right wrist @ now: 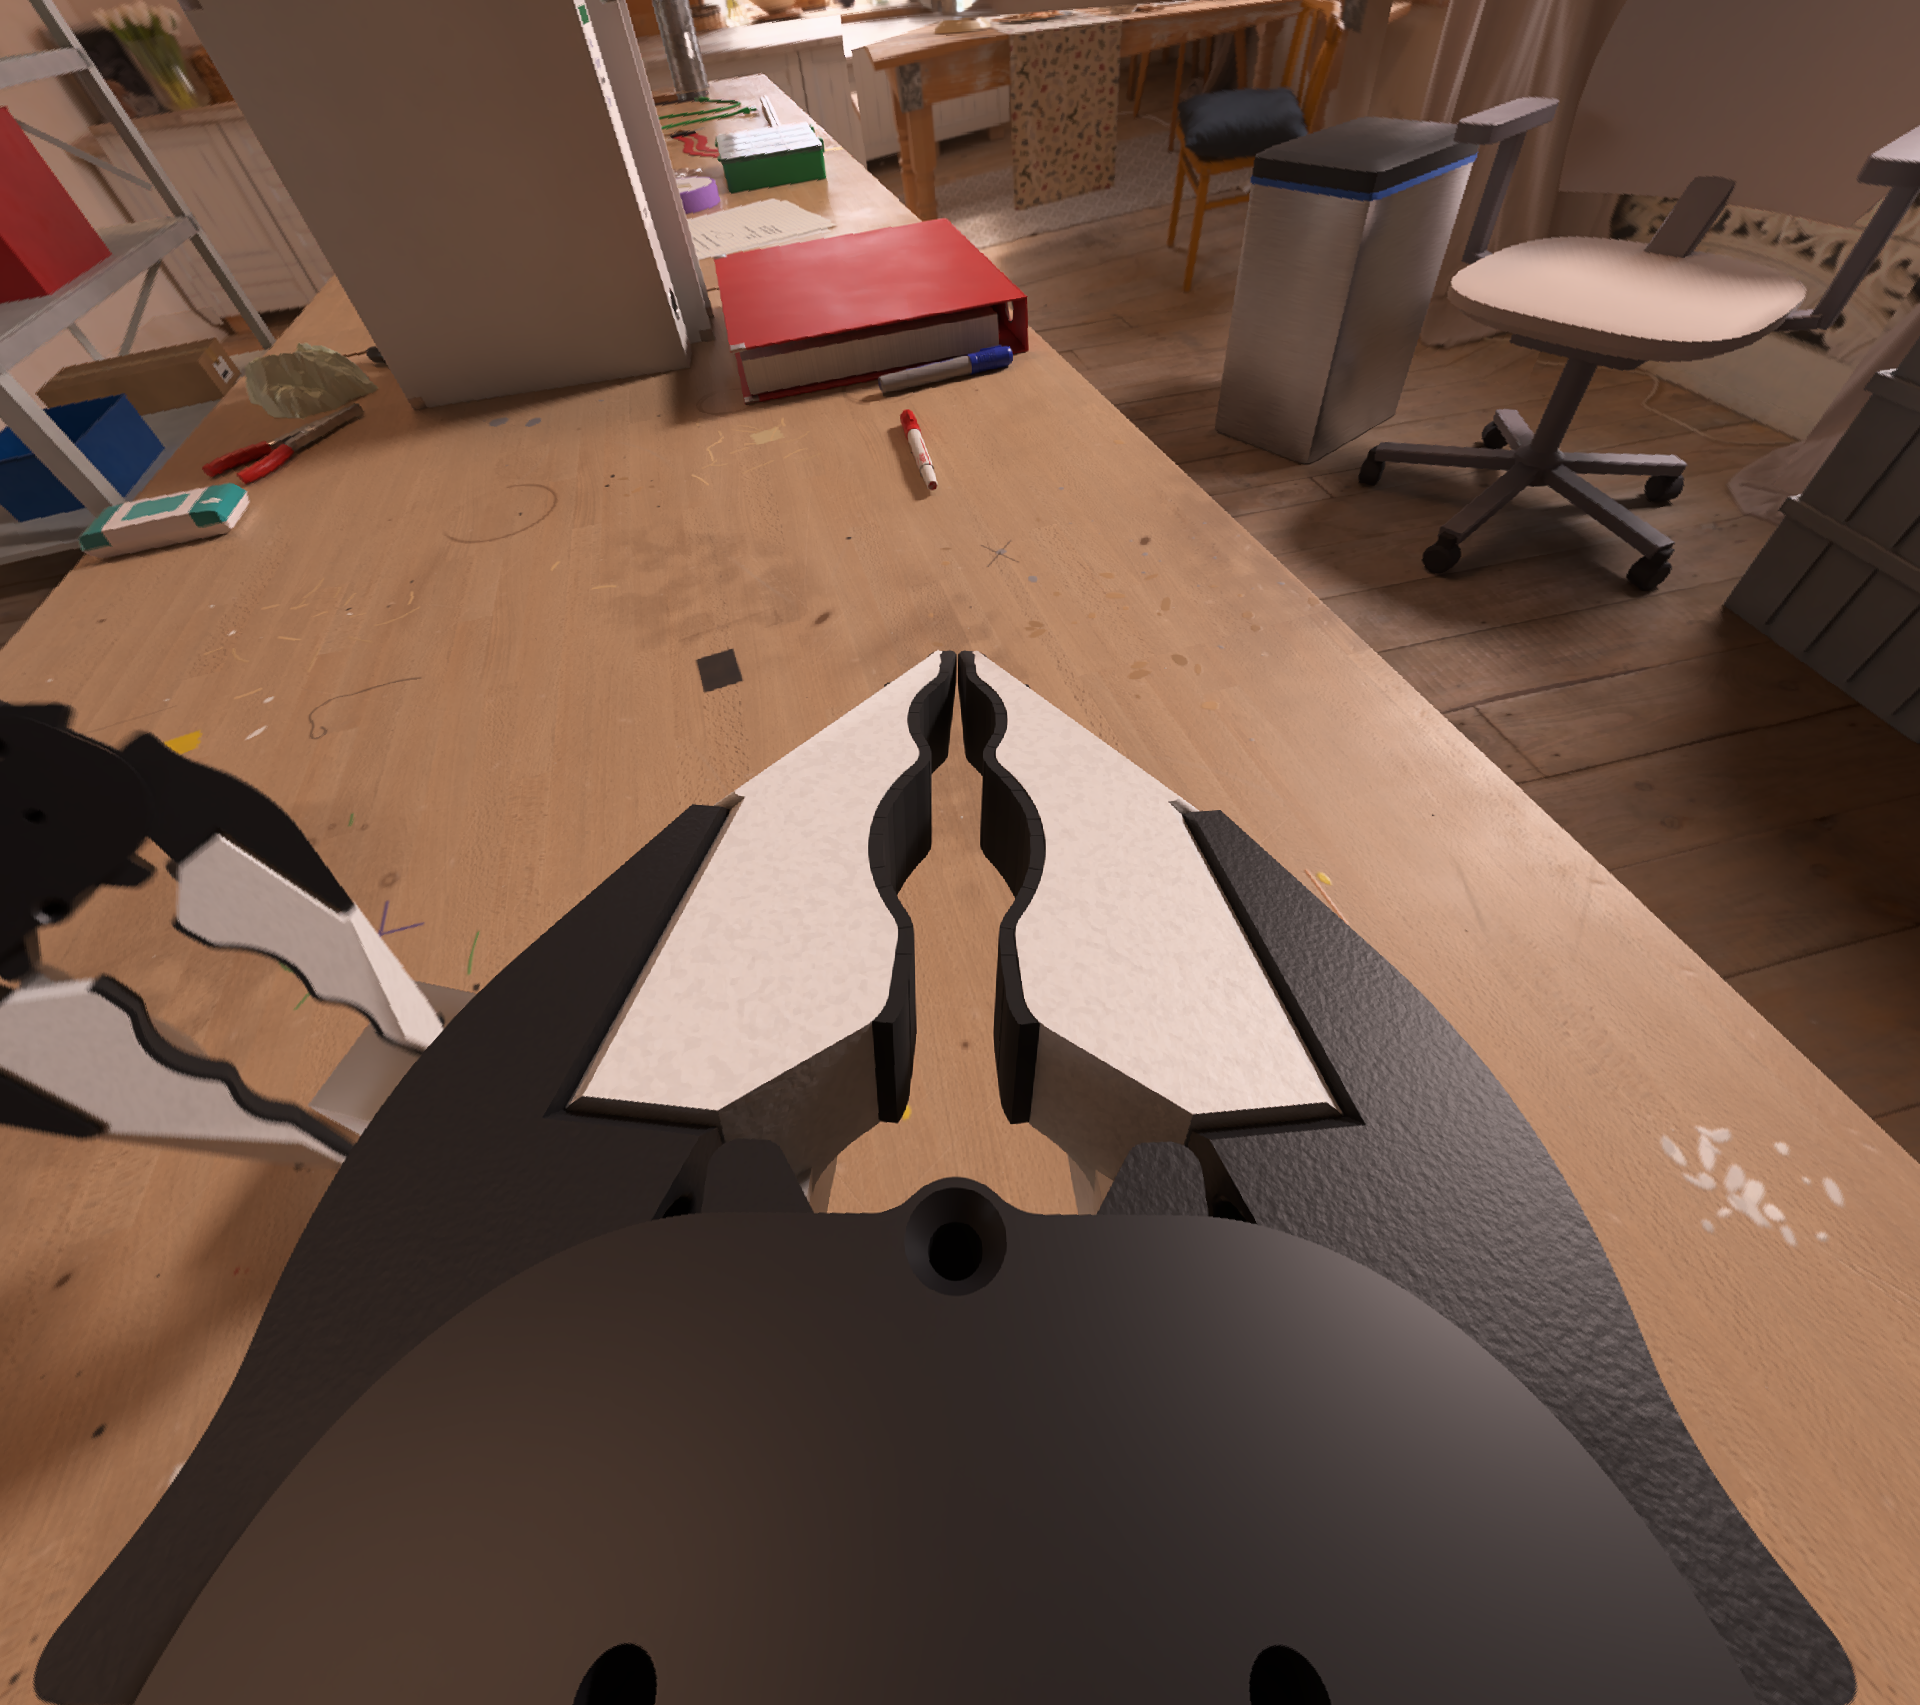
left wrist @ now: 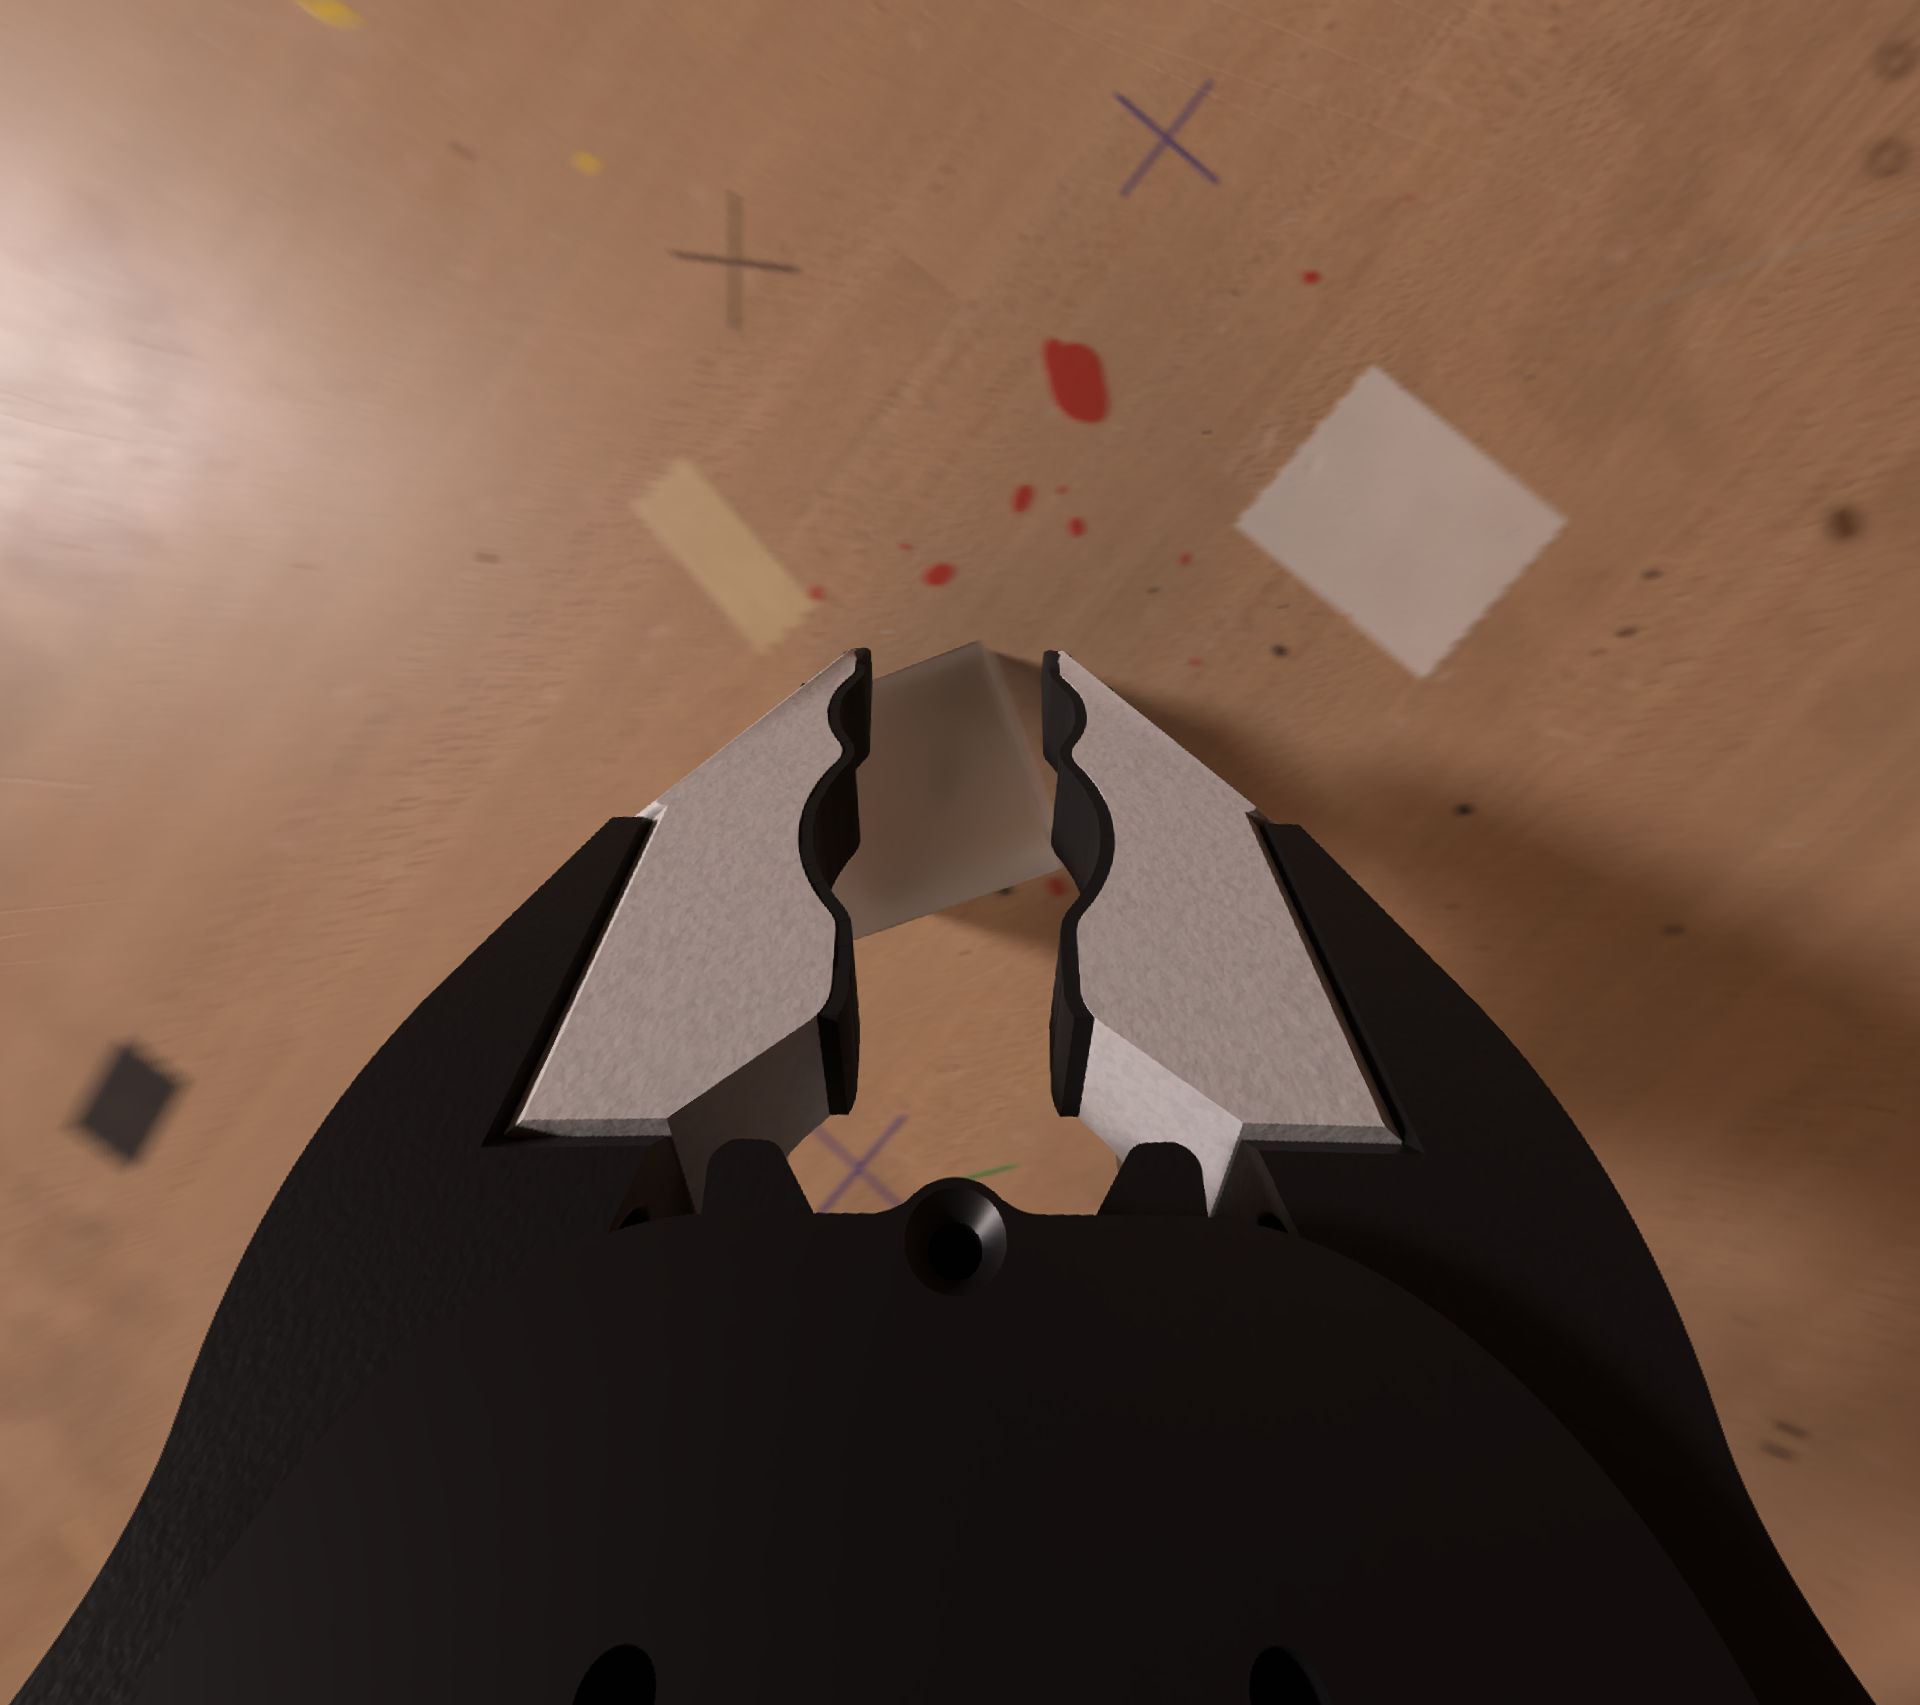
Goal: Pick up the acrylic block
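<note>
My left gripper [left wrist: 956,668] points down at the wooden table [left wrist: 1455,97] and is shut on the acrylic block [left wrist: 951,782], a frosted translucent piece tilted between the two black pads. The block fills the gap near the fingertips. I cannot tell whether it touches the table. In the right wrist view the left gripper's fingers [right wrist: 281,917] show at the far left with the pale block [right wrist: 358,1079] between their tips. My right gripper [right wrist: 956,663] is shut and empty, hovering over the table's middle.
Paint spots, pen crosses and a pale square patch [left wrist: 1397,517] mark the table. Farther off lie a red marker [right wrist: 918,450], a blue-capped marker [right wrist: 945,369], a red binder [right wrist: 862,299], a grey board [right wrist: 447,169] and red pliers [right wrist: 275,447]. Past the table's right edge [right wrist: 1351,782] stand a bin and an office chair.
</note>
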Controlling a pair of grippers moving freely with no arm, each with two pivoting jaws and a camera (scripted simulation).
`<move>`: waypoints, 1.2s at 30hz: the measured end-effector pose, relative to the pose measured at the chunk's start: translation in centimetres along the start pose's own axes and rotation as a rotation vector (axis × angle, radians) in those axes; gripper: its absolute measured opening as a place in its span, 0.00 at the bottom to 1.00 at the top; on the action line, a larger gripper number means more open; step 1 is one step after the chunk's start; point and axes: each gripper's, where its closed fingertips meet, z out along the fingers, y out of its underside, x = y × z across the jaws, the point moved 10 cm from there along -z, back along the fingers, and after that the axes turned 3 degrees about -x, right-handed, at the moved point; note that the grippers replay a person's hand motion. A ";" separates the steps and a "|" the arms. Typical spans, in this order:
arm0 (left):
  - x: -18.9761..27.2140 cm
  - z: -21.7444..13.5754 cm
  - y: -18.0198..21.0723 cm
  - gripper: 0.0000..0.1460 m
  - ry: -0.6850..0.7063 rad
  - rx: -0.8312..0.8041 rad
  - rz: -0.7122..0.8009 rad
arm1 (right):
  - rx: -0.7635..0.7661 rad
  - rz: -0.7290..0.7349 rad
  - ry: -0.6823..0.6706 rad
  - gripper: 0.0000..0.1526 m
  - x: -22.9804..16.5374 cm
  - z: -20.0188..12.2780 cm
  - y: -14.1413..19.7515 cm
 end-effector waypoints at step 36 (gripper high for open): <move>0.3 2.4 1.4 0.67 -0.129 -0.256 -0.362 | 0.023 0.040 -0.037 0.01 0.3 0.0 0.2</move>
